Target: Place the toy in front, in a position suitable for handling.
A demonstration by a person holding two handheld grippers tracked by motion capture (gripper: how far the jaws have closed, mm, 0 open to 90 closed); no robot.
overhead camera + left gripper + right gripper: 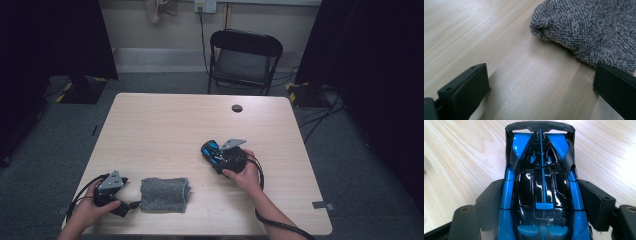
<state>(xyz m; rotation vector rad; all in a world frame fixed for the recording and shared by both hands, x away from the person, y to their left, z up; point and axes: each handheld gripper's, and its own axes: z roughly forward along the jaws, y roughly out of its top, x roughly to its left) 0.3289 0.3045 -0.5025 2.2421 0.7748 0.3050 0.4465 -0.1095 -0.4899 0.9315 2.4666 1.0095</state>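
- Right of centre in the high view, right tongs [214,152] gripped blue-black toy car [541,192], jaws pressed on both its sides, over the table [165,125].
- Lower left, left tongs [541,87] stood open on bare wood, just beside grey towel [164,194].

From my end I count one blue toy car [541,192] and one grey towel [164,194] on the table [165,125], one chair [244,59] behind it.
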